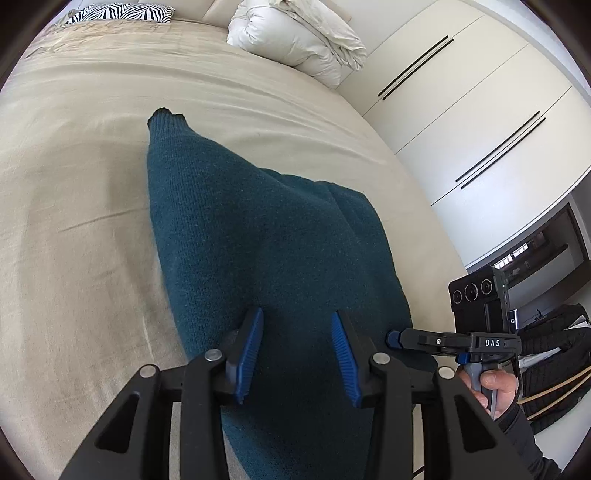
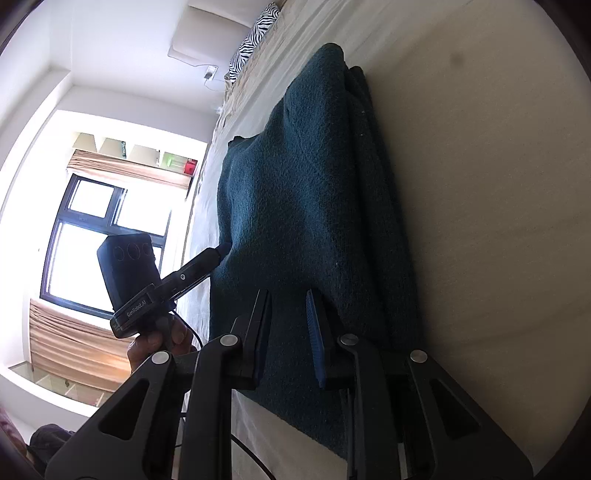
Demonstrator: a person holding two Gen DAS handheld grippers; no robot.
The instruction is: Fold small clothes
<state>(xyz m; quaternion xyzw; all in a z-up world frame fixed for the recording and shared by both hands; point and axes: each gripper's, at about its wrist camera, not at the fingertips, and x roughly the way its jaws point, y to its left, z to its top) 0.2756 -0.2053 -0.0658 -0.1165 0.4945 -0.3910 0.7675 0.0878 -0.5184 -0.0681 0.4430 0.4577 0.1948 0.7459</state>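
Note:
A dark teal knitted sweater [image 1: 258, 236] lies on the beige bed [image 1: 74, 184], partly folded, with a sleeve cuff pointing to the far end. My left gripper [image 1: 297, 317] is open just above the sweater's near part, blue pads apart. The right gripper [image 1: 391, 338] shows from the side in the left wrist view, its tip at the sweater's right edge. In the right wrist view the sweater [image 2: 314, 206] runs along the bed [image 2: 480, 184], and my right gripper [image 2: 288, 299] is open over its near end. The left gripper [image 2: 223, 249] touches the sweater's left edge there.
A white bundled duvet [image 1: 295, 37] and a zebra-print pillow [image 1: 122, 13] lie at the bed's far end. White wardrobe doors [image 1: 480, 110] stand to the right. A bright window [image 2: 103, 229] is beside the bed.

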